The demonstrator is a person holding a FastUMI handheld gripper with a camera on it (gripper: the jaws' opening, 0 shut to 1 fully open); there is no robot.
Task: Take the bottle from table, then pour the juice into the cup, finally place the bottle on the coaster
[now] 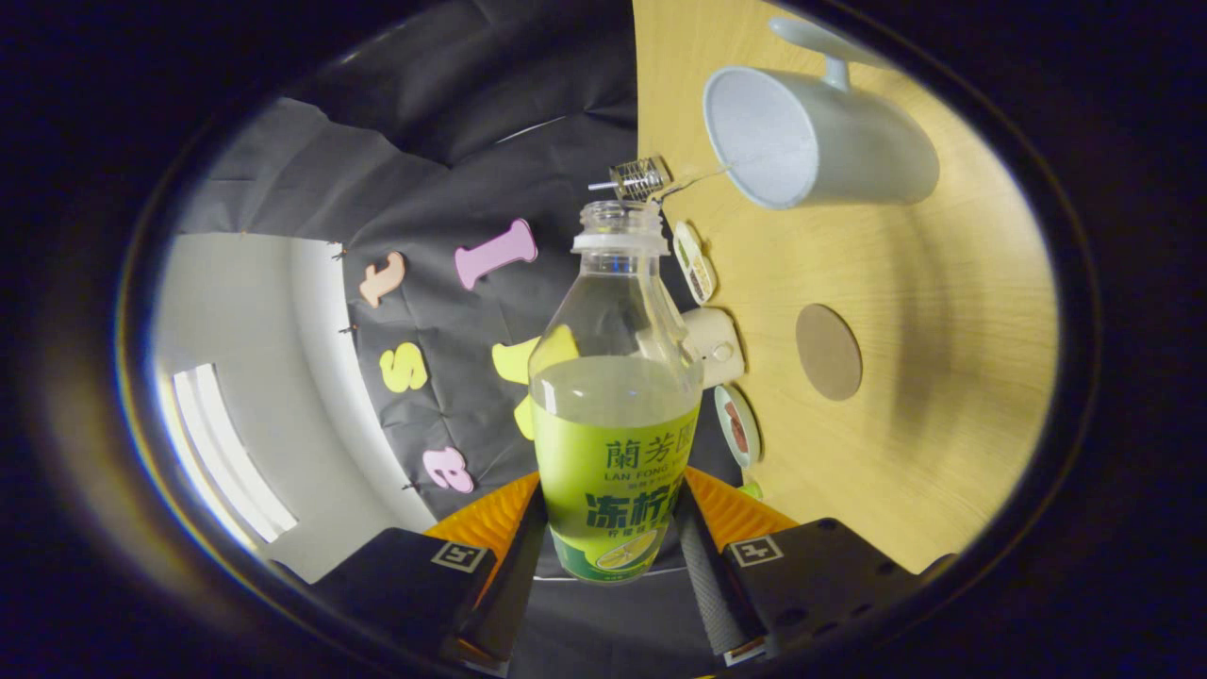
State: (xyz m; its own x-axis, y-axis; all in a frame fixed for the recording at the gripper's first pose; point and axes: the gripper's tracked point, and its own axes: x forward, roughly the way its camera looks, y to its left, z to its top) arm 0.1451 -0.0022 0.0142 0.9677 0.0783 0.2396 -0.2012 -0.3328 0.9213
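My gripper (608, 533) is shut on a clear plastic bottle (613, 396) with a green-yellow label, both fingers pressing its lower body. The bottle has no cap and holds pale juice up to about the top of the label. The view is rolled sideways, so the wooden table (943, 377) stands to the right of the bottle. A white cup (816, 137) with a handle stands on the table beyond and to the right of the bottle's mouth, its opening facing me. A round brown coaster (829, 352) lies flat on the table, nearer to me than the cup.
Along the table's far edge, by the black cloth wall, stand a small wire rack (641, 177), two small round dishes (695, 261) and a white box-like object (714, 345), partly behind the bottle. A white wall shows beyond the cloth, left of the bottle.
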